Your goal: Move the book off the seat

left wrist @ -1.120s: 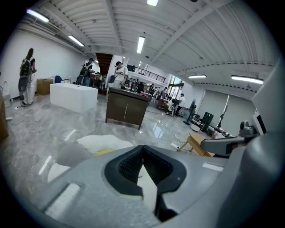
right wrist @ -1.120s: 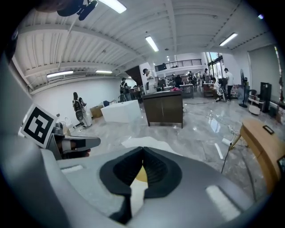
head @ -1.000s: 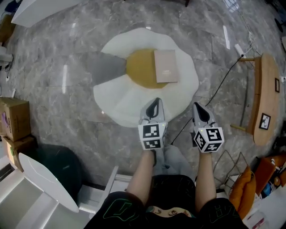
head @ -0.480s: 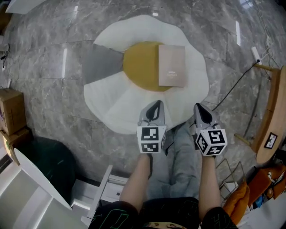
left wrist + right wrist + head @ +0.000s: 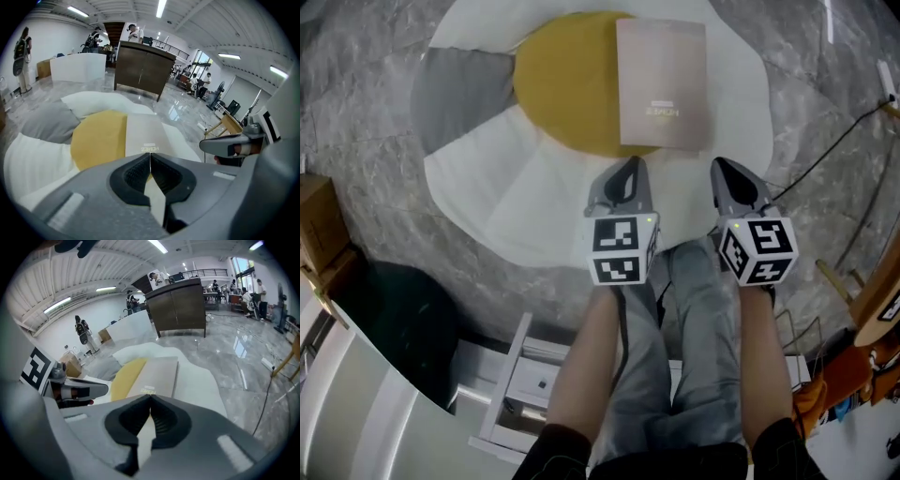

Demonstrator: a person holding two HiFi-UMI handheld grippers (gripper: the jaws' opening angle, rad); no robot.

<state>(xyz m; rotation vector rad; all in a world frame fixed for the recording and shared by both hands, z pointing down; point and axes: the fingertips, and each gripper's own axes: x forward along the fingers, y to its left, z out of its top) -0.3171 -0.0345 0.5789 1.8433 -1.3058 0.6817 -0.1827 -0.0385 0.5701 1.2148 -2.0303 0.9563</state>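
We hold our left gripper [image 5: 629,165] and right gripper [image 5: 725,169] with their jaws pinched tight together and nothing in them. The tan book [image 5: 663,84] lies flat on the egg-shaped seat [image 5: 487,197], partly over its yellow middle [image 5: 567,89], near both grippers.

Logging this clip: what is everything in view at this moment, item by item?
book: one, beige, flat on the seat, partly over its yellow centre
seat: one, white with a yellow centre, on the marble floor
cushion: one, grey, on the seat's left side
cardboard box: one, brown, left edge
counter: one, dark brown, beyond the seat
left gripper: grey, fingers shut, empty, near the book
right gripper: grey, fingers shut, empty, beside it
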